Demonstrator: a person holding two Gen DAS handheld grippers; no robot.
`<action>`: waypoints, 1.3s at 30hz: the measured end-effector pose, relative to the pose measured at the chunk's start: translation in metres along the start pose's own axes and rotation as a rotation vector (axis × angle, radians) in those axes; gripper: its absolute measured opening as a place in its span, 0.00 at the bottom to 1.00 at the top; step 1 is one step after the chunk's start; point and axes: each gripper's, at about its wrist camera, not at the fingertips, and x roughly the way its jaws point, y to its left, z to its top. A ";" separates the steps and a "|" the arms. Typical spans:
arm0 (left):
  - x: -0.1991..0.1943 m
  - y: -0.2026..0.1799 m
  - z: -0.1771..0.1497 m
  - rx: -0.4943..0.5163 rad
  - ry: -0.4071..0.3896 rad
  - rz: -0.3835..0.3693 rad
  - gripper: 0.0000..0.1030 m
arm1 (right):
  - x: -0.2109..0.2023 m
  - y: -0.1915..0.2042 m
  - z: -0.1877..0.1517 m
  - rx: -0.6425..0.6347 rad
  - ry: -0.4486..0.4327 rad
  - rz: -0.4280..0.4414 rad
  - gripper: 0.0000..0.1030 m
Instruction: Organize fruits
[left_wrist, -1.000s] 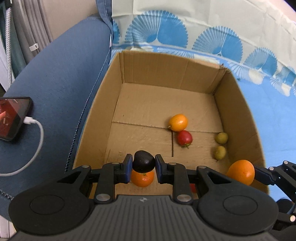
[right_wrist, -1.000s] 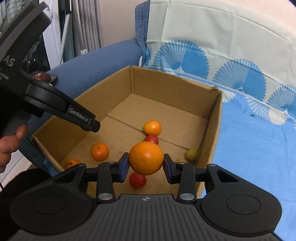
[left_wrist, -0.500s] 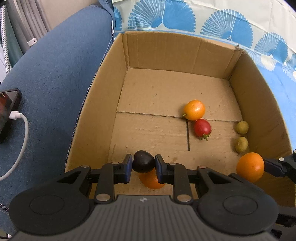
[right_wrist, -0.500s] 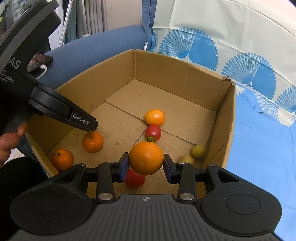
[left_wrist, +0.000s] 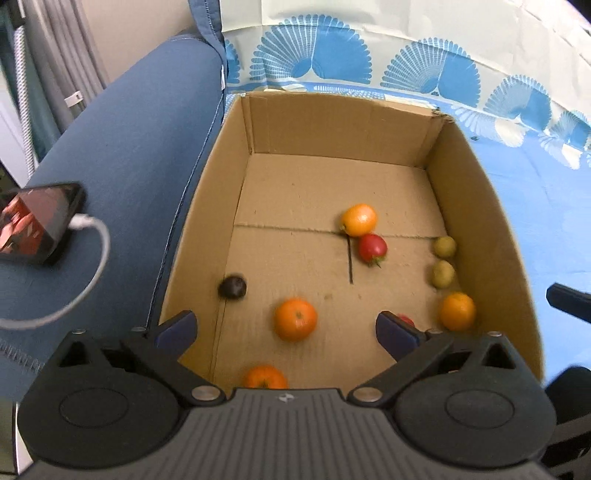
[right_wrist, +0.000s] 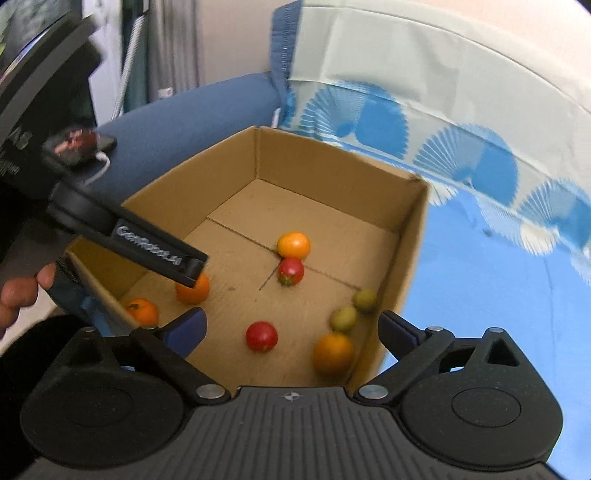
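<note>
Down between both pairs of fingers sits the cardboard box (left_wrist: 218, 206), and every fruit in sight is already on its floor. The left gripper (left_wrist: 284, 328) has its fingers swinging apart with nothing between them; the dark plum (left_wrist: 232, 287) lies blurred just beyond the left finger, close to the box's left wall, apart from the pads. The right gripper (right_wrist: 291, 330) is opening too, empty; the big orange (right_wrist: 333, 355) lies blurred just inside the right finger, hard against the right wall.

Also in the box: three smaller oranges, one of them, the mandarin (left_wrist: 295, 319), straight ahead of the left fingers; two red tomatoes; a pair of green fruits (left_wrist: 443, 274) by the right wall beyond the big orange. So the task looks well along; whether more fruit waits outside the box, these views do not show.

Room to move: the far half of the box floor is bare, and the walls stand high on all sides. To the left of the left fingers, a phone (left_wrist: 35, 223) on its cable lies on the blue sofa arm, well clear. Right of the box is open patterned cloth (right_wrist: 480, 295).
</note>
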 end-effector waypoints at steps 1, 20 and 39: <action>-0.008 0.001 -0.005 -0.007 0.001 -0.003 1.00 | -0.007 0.001 -0.003 0.019 0.002 -0.006 0.97; -0.118 -0.019 -0.092 0.012 -0.086 0.041 1.00 | -0.125 0.044 -0.063 0.039 -0.147 -0.098 0.99; -0.144 -0.024 -0.107 0.003 -0.121 0.070 1.00 | -0.153 0.050 -0.071 0.017 -0.211 -0.143 0.99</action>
